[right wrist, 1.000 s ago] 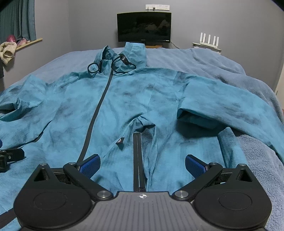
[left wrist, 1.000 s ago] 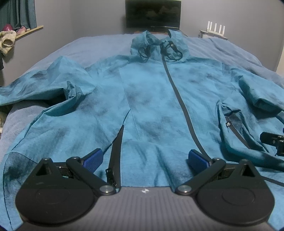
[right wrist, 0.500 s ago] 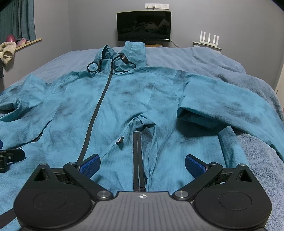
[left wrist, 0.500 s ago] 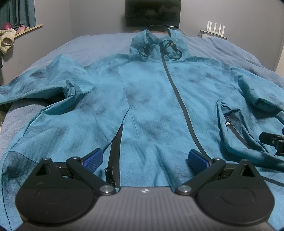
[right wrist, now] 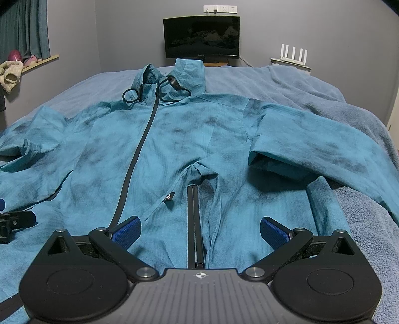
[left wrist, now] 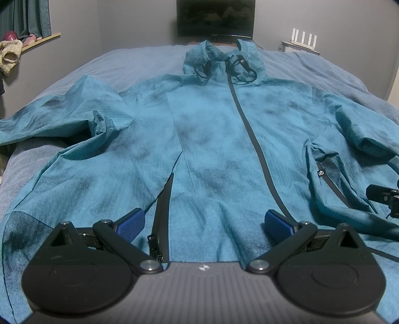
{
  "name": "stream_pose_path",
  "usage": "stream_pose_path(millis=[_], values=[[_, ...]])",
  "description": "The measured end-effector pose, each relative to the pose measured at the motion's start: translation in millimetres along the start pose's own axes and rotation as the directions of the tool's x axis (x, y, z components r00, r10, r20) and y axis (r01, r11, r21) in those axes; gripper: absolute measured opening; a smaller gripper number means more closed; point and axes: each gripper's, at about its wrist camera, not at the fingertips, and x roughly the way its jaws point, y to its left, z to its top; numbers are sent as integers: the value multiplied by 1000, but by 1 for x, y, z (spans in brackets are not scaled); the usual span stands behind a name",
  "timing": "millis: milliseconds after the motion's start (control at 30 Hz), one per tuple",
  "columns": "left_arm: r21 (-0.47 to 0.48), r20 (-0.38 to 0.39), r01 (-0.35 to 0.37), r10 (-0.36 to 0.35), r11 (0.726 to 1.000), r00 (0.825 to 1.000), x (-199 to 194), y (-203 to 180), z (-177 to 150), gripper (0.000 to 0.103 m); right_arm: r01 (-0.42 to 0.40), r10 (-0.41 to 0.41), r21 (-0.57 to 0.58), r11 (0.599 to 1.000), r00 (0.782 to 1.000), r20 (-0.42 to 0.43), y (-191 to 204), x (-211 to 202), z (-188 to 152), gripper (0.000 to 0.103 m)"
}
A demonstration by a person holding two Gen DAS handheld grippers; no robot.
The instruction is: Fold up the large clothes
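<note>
The teal mottled zip-front jacket (left wrist: 212, 139) is lying spread face-up on the blue-grey blanketed bed (right wrist: 311, 84). The left tool (left wrist: 203, 221) and right tool (right wrist: 199, 228) are hovering apart over its near hem. Only the right view is showing the white wall socket strip (right wrist: 219, 9) above the black monitor (right wrist: 201, 37).

A home bedroom: blanketed bed (right wrist: 311, 82), wall monitor (right wrist: 202, 37), router (right wrist: 293, 53), curtained windowsill (right wrist: 41, 61).

Bed (right wrist: 324, 84), blue blanket; teal jacket (right wrist: 174, 149) spread flat on it.
</note>
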Motion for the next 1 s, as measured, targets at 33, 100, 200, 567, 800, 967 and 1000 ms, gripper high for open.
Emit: stream_pose_path(millis=[33, 100, 200, 567, 800, 967, 1000], values=[[0, 0, 0, 0, 1000, 1000, -1, -1, -1, 103, 0, 0, 0, 1000, 1000, 0, 0, 0, 0, 103], [-1, -1, 4, -4, 1000, 1000, 4, 7, 4, 103, 0, 0, 1, 1000, 1000, 0, -1, 0, 0, 103], [-1, -2, 4, -4, 1000, 1000, 3, 5, 2, 103, 0, 0, 1, 1000, 1000, 0, -1, 0, 0, 103], [-2, -3, 5, -5, 1000, 1000, 3, 5, 3, 103, -1, 1, 3, 1000, 1000, 0, -1, 0, 0, 103], [-2, -4, 6, -6, 1000, 1000, 4, 8, 5, 103, -2, 2, 5, 1000, 1000, 0, -1, 0, -1, 103], [-2, -4, 5, -5, 1000, 1000, 4, 8, 5, 103, -3, 3, 6, 1000, 1000, 0, -1, 1, -1, 103], [0, -3, 4, -4, 1000, 1000, 3, 8, 5, 103, -2, 2, 6, 1000, 1000, 2, -1, 1, -1, 103]])
